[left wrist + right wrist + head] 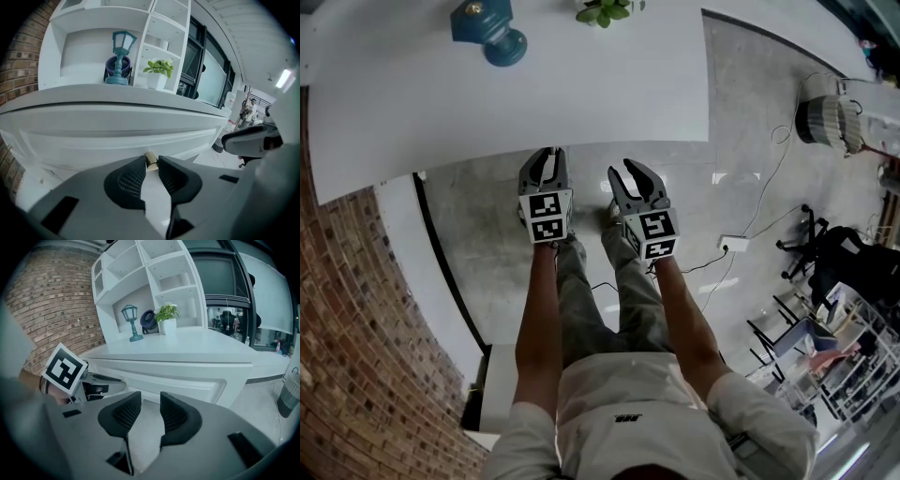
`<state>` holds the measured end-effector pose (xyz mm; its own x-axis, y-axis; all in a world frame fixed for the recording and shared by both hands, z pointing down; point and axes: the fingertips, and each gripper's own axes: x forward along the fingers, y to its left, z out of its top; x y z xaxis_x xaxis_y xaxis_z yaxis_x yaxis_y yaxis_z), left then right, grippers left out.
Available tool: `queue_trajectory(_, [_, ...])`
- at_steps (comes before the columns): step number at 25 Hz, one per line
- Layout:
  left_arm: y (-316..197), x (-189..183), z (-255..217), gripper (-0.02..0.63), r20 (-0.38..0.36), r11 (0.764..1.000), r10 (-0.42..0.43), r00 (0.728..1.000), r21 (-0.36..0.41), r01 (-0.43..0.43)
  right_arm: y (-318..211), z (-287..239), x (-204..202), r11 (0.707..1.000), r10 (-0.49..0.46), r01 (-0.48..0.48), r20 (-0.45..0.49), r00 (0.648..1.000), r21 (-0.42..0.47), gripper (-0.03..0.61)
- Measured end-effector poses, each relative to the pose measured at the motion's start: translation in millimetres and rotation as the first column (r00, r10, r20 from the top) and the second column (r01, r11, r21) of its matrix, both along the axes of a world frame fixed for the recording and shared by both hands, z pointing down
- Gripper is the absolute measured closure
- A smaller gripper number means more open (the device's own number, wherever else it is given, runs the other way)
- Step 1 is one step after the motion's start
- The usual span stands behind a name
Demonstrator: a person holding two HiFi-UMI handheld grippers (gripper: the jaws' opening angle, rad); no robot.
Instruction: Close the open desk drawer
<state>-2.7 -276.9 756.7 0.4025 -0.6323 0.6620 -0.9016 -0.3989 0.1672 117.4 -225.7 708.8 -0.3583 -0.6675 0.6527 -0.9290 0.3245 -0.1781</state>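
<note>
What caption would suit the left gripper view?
Left gripper pinching the brass knob on the white drawer front, with lantern and potted plant above.

White panelled drawer front [180, 377] under desktop, looks pushed in; small brass knob [151, 160] protruding.
</note>
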Motion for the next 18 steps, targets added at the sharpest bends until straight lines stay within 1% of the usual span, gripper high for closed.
queue_trajectory(5, [1, -1, 0, 0.509, 0.013, 1.0, 0.008, 1.0, -0.007, -0.008, 0, -4, 1, 1.0, 0.013, -0.013, 0.0, 1.0, 0.023, 0.448])
queue_trajectory(9, [6, -2, -4, 0.446, 0.008, 1.0, 0.008, 1.0, -0.017, -0.008, 1, -14, 1, 0.999, 0.015, -0.015, 0.0, 1.0, 0.043, 0.448])
queue_trajectory(11, [12, -4, -8, 0.436, 0.012, 1.0, 0.01, 1.0, -0.016, -0.01, 2, -22, 1, 0.999, 0.011, -0.011, 0.003, 1.0, 0.053, 0.448])
queue_trajectory(16, [31, -6, -48, 0.428, 0.016, 1.0, -0.001, 1.0, 0.019, 0.001, 14, -53, 6, 0.998, -0.007, 0.006, 0.011, 1.0, 0.065, 0.448])
queue_trajectory(18, [41, -6, -71, 0.423, 0.018, 0.999, -0.006, 1.0, 0.04, 0.006, 17, -76, 7, 0.996, -0.009, 0.006, 0.03, 1.0, 0.089, 0.448])
